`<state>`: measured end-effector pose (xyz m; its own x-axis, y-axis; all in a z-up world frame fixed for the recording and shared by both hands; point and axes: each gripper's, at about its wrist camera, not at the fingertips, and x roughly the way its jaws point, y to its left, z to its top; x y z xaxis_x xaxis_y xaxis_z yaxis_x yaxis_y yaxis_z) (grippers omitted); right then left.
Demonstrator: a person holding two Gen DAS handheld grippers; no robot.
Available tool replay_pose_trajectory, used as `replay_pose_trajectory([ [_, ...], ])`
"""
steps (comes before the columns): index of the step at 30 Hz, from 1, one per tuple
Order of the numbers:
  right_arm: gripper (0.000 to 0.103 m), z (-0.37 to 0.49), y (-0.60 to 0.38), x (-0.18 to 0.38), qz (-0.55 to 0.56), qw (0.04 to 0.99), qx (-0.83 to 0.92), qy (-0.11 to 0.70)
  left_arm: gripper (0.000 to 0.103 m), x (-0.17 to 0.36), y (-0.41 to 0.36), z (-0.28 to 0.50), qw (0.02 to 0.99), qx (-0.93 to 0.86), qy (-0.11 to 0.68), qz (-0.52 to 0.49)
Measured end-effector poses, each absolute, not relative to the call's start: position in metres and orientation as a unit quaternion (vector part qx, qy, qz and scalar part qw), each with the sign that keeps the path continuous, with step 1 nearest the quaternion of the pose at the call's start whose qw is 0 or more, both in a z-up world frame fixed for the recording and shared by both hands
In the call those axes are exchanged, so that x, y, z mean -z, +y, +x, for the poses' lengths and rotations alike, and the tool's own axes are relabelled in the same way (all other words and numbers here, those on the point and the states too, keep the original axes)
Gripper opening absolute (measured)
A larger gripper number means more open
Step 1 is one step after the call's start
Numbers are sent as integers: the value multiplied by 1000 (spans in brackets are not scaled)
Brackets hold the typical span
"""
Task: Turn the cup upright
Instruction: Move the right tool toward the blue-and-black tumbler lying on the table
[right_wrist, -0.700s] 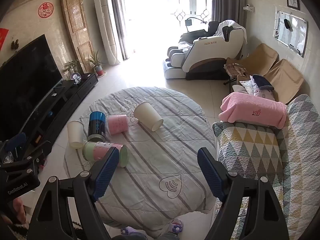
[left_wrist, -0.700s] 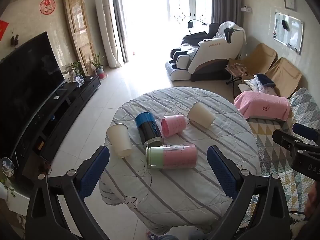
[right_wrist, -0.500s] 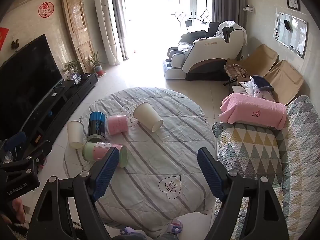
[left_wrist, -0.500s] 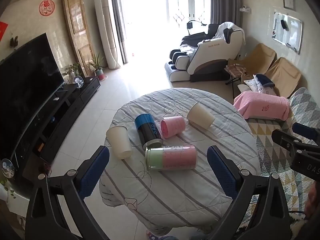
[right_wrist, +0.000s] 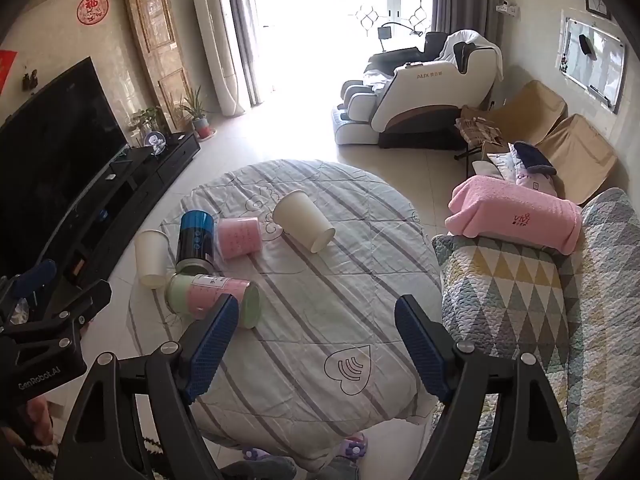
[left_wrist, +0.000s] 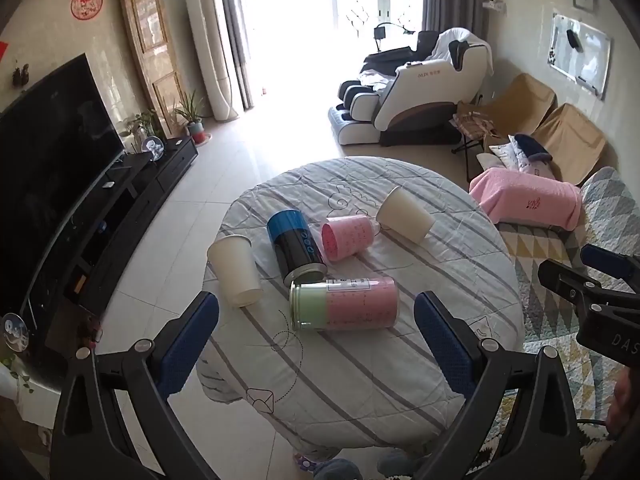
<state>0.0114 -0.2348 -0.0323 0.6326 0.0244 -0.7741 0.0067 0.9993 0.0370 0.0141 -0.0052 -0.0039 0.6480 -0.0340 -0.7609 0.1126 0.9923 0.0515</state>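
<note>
**Nothing upright yet: five cups are lying on their sides**

The green-and-pink cup (left_wrist: 344, 304) is lying on its side on the round table (left_wrist: 360, 380), nearest the left gripper (left_wrist: 316, 340) and roughly in line with the gap between its blue pads; from the task alone I cannot tell which cup is meant, but this one is looking like the likeliest first target. Just behind it, the blue-and-black cup (left_wrist: 296, 246) is lying with its open mouth close to or touching the green end. A pink cup (left_wrist: 348, 237) is resting beside that one, a cream cup (left_wrist: 405, 220) is lying just beyond it, and a second cream cup (left_wrist: 235, 270) is sitting tipped near the table's left edge.

Both grippers are hovering above the near side of the table, well clear of every cup. The left gripper's jaws are standing wide apart and holding nothing; the right gripper (right_wrist: 316, 344) is doing the same, aiming more at bare striped cloth.

By my reading, the task is only beginning: approach, grasp, rotation and release are all remaining.
</note>
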Motion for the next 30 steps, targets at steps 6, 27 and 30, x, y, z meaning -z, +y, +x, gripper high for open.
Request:
replay_pose_trajectory([
  [6, 82, 18, -233, 48, 20, 887, -12, 461, 100, 21, -3, 19, 891, 42, 450, 44],
  [27, 82, 35, -235, 79, 17, 849, -43, 526, 99, 49, -19, 22, 857, 29, 512, 46],
  [30, 82, 40, -237, 81, 13, 847, -55, 529, 99, 50, -21, 23, 855, 16, 518, 37],
])
